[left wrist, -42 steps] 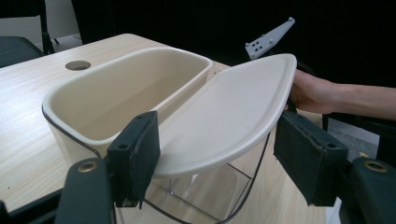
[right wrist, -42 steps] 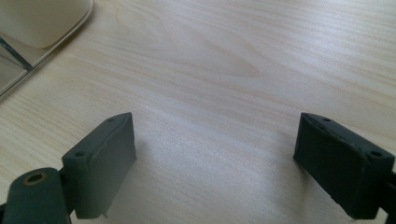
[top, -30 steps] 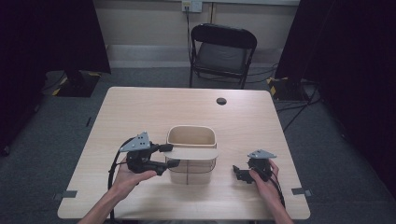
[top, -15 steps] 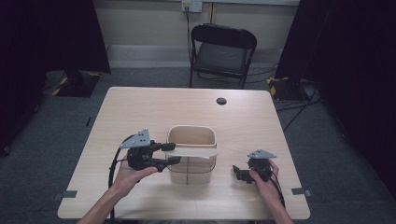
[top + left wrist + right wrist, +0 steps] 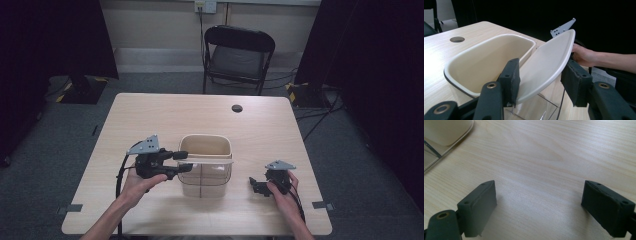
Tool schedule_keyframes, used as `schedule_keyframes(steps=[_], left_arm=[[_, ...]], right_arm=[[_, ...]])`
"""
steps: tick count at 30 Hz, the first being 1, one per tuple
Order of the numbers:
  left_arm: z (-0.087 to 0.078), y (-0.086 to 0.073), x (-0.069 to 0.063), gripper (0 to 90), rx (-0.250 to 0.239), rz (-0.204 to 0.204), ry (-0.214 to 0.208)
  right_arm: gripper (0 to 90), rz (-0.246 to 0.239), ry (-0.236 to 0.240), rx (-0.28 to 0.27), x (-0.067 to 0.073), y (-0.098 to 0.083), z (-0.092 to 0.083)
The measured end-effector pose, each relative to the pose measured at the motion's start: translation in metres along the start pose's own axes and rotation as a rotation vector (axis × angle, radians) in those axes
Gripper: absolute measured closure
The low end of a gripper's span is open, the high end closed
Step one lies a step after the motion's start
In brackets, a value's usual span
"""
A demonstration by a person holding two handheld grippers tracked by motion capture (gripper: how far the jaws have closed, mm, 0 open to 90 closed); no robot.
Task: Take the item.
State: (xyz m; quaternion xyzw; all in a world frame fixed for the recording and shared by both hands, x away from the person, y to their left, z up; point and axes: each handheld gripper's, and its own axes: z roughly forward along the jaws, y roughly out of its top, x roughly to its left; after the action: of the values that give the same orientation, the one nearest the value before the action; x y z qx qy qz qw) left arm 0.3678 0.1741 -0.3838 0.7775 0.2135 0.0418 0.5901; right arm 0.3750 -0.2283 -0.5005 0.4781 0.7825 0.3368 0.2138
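Note:
A beige bin (image 5: 204, 144) with a clear lower part stands mid-table; its inside (image 5: 481, 57) looks bare. A beige lid (image 5: 210, 161) rests tilted across the bin's near edge. My left gripper (image 5: 184, 162) is at the bin's left side, open, its jaws either side of the lid's (image 5: 549, 62) end. In the left gripper view (image 5: 540, 72) one pad sits against the lid's lower edge and the other stands well off it. My right gripper (image 5: 254, 185) lies low over the table to the right of the bin, open, with bare wood between its jaws (image 5: 539, 207).
The wooden table (image 5: 150, 115) has a round cable hole (image 5: 237, 108) at the back. A black folding chair (image 5: 239, 55) stands beyond the far edge. The right hand (image 5: 584, 53) and its grey plate (image 5: 562, 27) show behind the lid.
My left gripper has moved right, up to the bin's left side, bringing its jaws around the lid's end. The right gripper has stayed put.

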Motion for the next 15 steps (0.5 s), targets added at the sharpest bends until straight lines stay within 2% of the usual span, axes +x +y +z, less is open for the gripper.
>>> schedule_keyframes(steps=[15], left_arm=[[-0.0004,0.0041,0.0063,55.1,0.001,0.0,-0.019]], right_arm=[[11.7,0.0,0.0,0.0,0.0,0.0,0.0]])
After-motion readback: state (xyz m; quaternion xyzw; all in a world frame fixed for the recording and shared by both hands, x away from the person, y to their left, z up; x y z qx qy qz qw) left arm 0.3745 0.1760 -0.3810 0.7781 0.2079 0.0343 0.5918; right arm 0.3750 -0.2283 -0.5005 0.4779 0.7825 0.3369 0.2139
